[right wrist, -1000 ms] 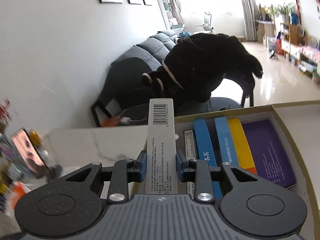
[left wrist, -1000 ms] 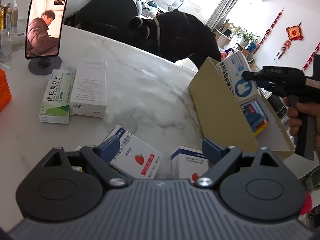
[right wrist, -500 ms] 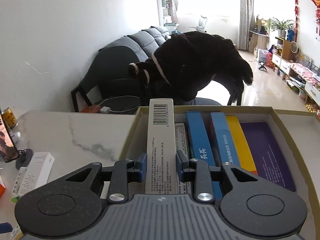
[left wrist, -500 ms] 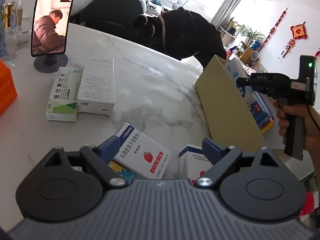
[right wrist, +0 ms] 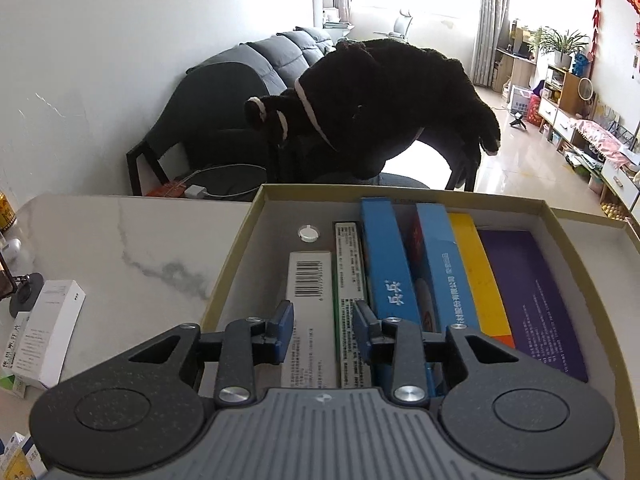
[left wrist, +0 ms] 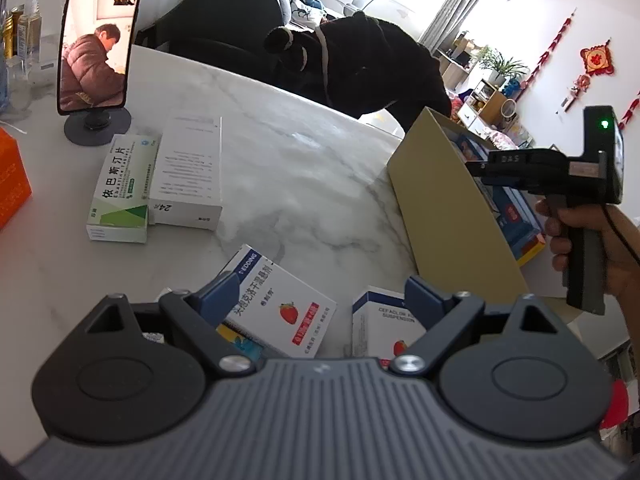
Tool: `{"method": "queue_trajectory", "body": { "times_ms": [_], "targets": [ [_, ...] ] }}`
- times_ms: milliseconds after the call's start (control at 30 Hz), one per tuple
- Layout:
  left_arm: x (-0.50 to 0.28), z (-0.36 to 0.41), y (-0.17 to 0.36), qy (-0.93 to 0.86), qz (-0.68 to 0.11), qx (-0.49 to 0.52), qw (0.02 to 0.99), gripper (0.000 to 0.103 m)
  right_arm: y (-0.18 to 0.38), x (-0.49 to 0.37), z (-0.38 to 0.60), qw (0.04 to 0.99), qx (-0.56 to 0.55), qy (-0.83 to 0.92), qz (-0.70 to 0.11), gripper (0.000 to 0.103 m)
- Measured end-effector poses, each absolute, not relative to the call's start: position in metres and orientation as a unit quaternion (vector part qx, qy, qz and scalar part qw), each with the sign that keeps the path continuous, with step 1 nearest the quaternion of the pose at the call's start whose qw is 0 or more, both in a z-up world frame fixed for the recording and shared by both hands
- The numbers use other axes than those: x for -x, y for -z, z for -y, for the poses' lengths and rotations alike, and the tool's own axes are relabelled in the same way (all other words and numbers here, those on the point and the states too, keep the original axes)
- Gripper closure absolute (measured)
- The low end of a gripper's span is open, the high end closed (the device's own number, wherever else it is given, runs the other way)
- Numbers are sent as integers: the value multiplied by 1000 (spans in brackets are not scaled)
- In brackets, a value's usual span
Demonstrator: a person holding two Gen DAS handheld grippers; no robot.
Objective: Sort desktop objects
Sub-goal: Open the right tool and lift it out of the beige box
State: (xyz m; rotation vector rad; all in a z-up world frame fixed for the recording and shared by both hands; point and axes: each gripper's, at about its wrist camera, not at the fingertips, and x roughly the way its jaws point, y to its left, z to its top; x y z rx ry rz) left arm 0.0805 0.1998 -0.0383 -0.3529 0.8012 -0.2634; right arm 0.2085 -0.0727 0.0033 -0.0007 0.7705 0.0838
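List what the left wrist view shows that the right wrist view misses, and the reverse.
Left wrist only: the strawberry box, a mirror, and a hand gripping the right claw's handle.
Right wrist only: inside the tray, the barcode box between the just-opening right claw.
Both: the white box on the marble table.

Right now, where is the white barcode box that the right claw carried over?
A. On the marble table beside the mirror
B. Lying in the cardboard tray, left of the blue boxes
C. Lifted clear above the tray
B: the white barcode box lies on the floor of the cardboard tray, left of the blue boxes; the right claw has just been opening, its pads off the box's sides.
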Motion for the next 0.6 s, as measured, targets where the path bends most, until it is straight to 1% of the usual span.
{"method": "queue_trajectory", "body": {
  "times_ms": [167,267,600],
  "targets": [
    [-78,-204,38,123,-385,172,898,12,-16,-199,79,924,17,-81,-373,66],
    [-76,-206,39,122,-385,177,898,12,-23,-190,84,918,47,-134,-370,66],
    [-67,-211,39,122,-382,186,897,12,-24,-153,83,856,246,-291,-350,66]
  ]
}}
